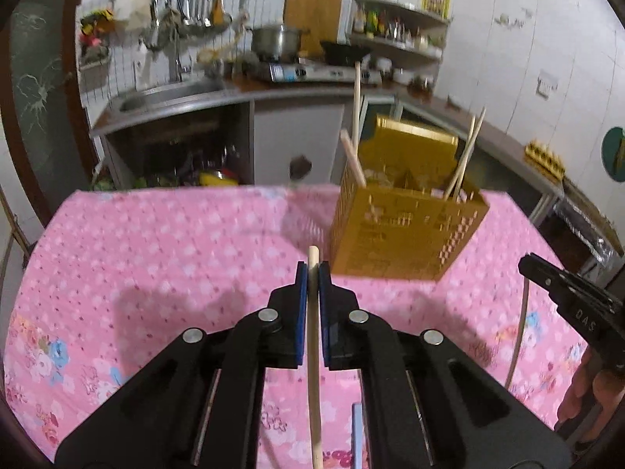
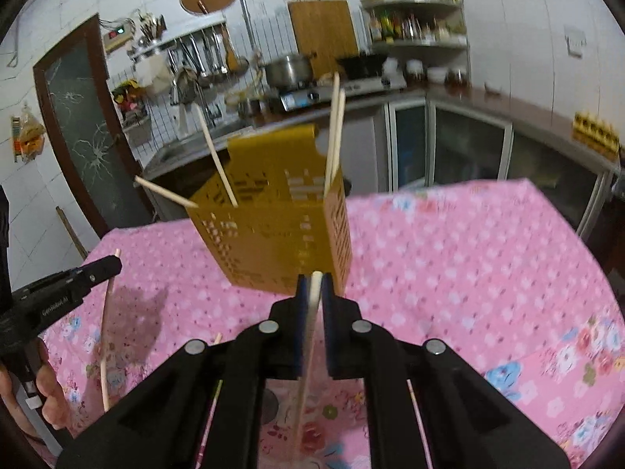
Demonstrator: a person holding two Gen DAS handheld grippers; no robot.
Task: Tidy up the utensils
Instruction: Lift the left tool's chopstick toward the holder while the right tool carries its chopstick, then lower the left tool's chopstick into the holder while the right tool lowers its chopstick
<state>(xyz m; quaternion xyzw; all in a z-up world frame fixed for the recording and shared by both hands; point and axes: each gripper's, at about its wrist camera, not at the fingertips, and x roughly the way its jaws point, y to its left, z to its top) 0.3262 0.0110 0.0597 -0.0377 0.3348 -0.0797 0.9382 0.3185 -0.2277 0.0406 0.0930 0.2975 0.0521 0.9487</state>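
A perforated golden utensil holder (image 1: 406,230) stands on the pink floral tablecloth (image 1: 156,258) with several wooden chopsticks (image 1: 465,156) leaning in it. My left gripper (image 1: 312,269) is shut on a wooden chopstick (image 1: 313,351), held upright just short of the holder's near left side. In the right wrist view the holder (image 2: 281,234) is straight ahead. My right gripper (image 2: 315,281) is shut on a pale chopstick (image 2: 308,351), close to the holder's front. Each gripper shows in the other's view: the right gripper (image 1: 562,293) and the left gripper (image 2: 78,281) with its chopstick (image 2: 106,336).
More utensils lie on the cloth below my right gripper: a chopstick end (image 2: 217,338) and a thin stick (image 2: 207,422). Behind the table are a counter with sink (image 1: 164,93), stove and pot (image 1: 277,41), and shelves (image 1: 398,35).
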